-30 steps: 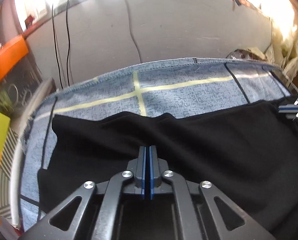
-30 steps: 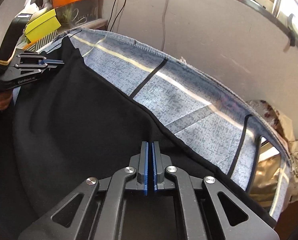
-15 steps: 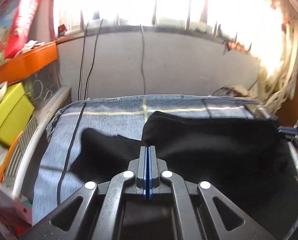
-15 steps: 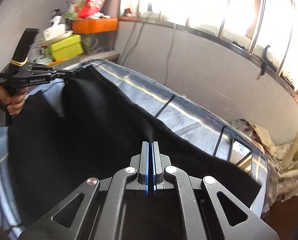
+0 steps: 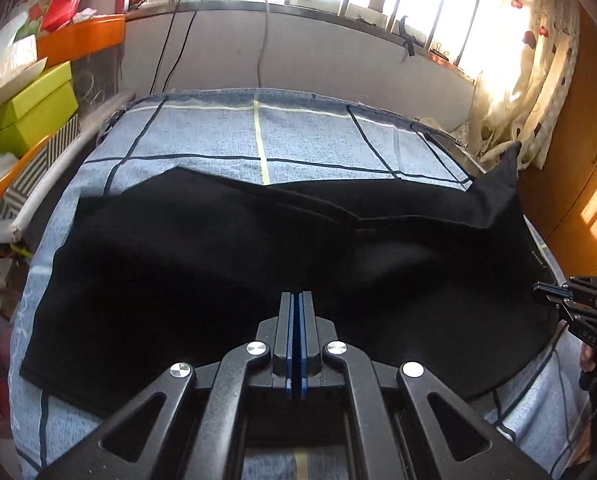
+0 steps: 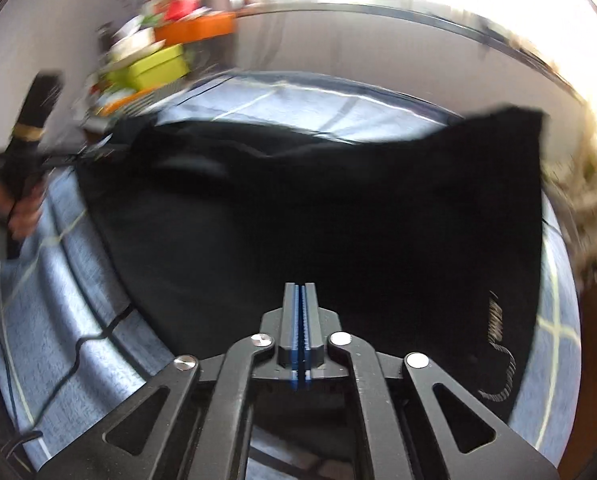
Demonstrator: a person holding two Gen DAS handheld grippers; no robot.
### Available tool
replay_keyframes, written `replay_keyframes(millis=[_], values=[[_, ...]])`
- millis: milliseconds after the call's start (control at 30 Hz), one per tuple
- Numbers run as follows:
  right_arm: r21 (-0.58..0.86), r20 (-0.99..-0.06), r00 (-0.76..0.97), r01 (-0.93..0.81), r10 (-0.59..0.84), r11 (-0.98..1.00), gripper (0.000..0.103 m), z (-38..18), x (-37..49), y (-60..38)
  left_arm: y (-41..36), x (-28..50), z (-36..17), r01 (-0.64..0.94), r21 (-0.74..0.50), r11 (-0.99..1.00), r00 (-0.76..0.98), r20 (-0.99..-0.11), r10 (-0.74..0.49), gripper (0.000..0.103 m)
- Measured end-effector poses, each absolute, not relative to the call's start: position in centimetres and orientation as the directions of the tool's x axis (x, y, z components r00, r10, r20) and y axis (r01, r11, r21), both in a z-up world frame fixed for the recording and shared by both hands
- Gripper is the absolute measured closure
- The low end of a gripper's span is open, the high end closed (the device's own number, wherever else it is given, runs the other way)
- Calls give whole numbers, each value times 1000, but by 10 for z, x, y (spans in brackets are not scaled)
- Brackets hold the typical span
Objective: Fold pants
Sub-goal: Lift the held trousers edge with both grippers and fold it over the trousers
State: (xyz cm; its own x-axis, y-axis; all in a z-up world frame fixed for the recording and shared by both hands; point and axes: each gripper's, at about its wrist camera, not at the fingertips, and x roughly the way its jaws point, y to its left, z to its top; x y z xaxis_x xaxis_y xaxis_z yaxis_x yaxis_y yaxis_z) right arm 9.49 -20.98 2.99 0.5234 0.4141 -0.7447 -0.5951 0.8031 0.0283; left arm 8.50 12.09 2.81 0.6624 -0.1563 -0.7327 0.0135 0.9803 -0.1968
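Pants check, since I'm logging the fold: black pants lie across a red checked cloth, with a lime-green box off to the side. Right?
Not quite: the cloth under the black pants is light blue with dark and pale yellow lines, not red. The left wrist view shows it clearly. The rest holds: the pants lie across it and the lime-green box sits off to the side.

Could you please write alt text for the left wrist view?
Black pants lie spread across a blue checked cloth, with the left gripper closed in the foreground. The right gripper shows at the right edge.

Pants (image 5: 202,264) folded over — now flat

Drawn back across the blue checked cloth (image 5: 306,136); right gripper (image 6: 301,300) jaws just parting — a slight gap.
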Motion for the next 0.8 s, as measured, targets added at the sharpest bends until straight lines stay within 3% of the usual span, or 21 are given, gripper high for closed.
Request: replay_keyframes(millis=[33, 100, 133, 167, 233, 400, 500, 533, 567, 600, 633, 667, 733, 800], values=[[42, -734, 543, -563, 408, 825, 68, 35, 98, -216, 123, 84, 34, 0, -210, 978, 678, -719, -155, 99], [77, -706, 588, -490, 394, 869, 39, 49, 112, -226, 122, 80, 46, -30, -201, 979, 707, -697, -121, 96], [89, -697, 604, -461, 386, 883, 38, 55, 117, -228, 123, 82, 53, -50, -196, 979, 723, -683, -100, 86], [106, -686, 622, -427, 377, 898, 39, 63, 127, -231, 124, 84, 59, -77, -198, 977, 739, -670, -78, 66], [142, -663, 658, -358, 358, 923, 39, 78, 151, -233, 130, 93, 65, -132, -221, 966, 751, -659, -49, 46], [269, -693, 650, -168, 312, 948, 38, 91, 215, -237, 136, 145, 53, -306, -234, 923, 680, -732, 40, 46], [264, -746, 608, -103, 271, 959, 39, 83, 249, -225, 142, 166, 40, -400, -251, 881, 617, -785, 57, 46], [246, -757, 603, -96, 253, 965, 47, 79, 254, -223, 142, 170, 37, -412, -234, 881, 609, -790, 75, 46], [235, -760, 602, -97, 244, 967, 63, 75, 255, -224, 141, 174, 32, -436, -205, 876, 586, -804, 103, 47], [231, -761, 600, -102, 245, 968, 101, 70, 254, -223, 141, 178, 27, -449, -182, 875, 556, -823, 113, 48], [243, -760, 597, -103, 255, 965, 99, 67, 253, -225, 142, 181, 21, -445, -175, 878, 540, -835, 107, 67], [251, -749, 609, -105, 262, 962, 100, 66, 247, -228, 144, 181, 16, -447, -162, 879, 526, -843, 112, 95], [271, -725, 629, -114, 281, 956, 100, 66, 234, -234, 152, 177, 10, -456, -194, 869, 525, -847, 86, 102], [298, -703, 645, -117, 300, 948, 100, 69, 222, -241, 154, 166, 12, -457, -183, 870, 548, -829, 114, 102]])
